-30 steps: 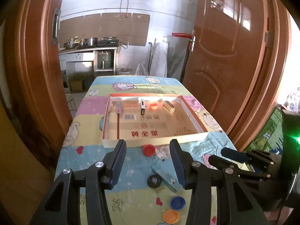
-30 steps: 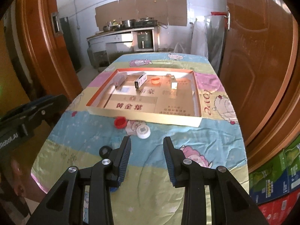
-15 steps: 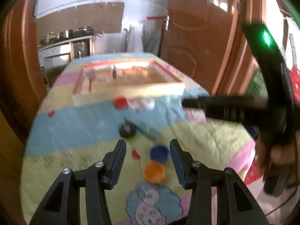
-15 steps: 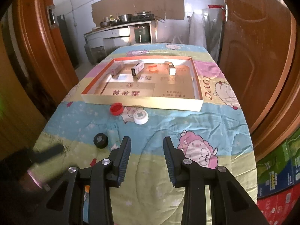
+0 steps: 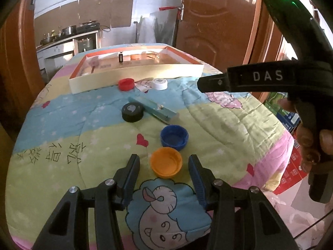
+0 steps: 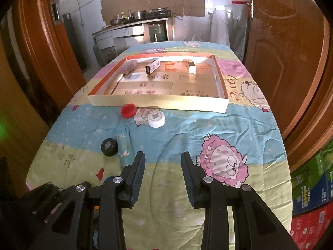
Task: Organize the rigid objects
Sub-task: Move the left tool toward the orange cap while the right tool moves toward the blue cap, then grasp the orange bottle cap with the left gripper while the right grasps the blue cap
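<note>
Left hand-held gripper (image 5: 164, 162): released, jaws spread wide, low over the worktop (image 5: 218, 125) with the orange cap between its fingers but not touching them.
Right hand-held gripper (image 6: 163, 160): released, jaws apart, nothing between them; it hovers over bare quilt.
Orange cap (image 5: 166, 162): open side up, near the front edge.
Blue cap (image 5: 174, 135): open side up, just beyond the orange one, almost touching it.
Black cap (image 5: 132, 112): farther back, beside the teal lighter (image 5: 154, 110), which lies flat at a slant.
Red cap (image 5: 126, 84) and white cap (image 5: 159, 83): close to the front wall of the tray.
Cardboard tray (image 6: 158, 103): at the far half of the worktop, holding small boxes and an orange ring along its back wall.
</note>
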A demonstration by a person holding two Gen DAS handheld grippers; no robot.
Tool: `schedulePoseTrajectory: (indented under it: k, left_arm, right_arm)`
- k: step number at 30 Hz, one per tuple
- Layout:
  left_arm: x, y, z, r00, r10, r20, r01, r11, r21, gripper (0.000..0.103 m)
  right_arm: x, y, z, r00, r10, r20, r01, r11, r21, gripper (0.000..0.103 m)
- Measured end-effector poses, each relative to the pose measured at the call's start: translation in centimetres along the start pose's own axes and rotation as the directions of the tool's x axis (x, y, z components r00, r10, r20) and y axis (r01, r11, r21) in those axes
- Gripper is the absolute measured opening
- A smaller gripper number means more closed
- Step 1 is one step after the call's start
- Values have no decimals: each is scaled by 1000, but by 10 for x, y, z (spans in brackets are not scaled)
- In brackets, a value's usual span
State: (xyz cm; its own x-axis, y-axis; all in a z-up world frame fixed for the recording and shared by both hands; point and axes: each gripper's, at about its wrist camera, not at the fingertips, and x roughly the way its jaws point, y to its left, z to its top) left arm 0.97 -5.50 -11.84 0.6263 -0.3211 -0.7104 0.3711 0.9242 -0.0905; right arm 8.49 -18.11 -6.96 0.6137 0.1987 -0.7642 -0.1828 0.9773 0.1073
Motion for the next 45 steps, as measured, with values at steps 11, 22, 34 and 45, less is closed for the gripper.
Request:
schedulePoseTrajectory:
  k: [11,22,34,45]
  left_arm:
    - [-4,5,-2,999,31,30,-31,1000,1,30]
    - [-20,42,6,987,133,86,-123,986,-108,30]
    - [-22,53,12,984,151,99,-137,982,-130,30]
    - [-26,53,17,983,148,109,-133,982,-134,30]
  right_arm:
    - [5,14,-25,999,40,-19,-41,998,-45,37]
    - [8,57,-47,989,143,-37,-147,976,-158,37]
    - [29,66,-45,989,131,-63,-140,974,-180,31]
    - [20,62,-42,989,144,-35,-148,975,-165,31]
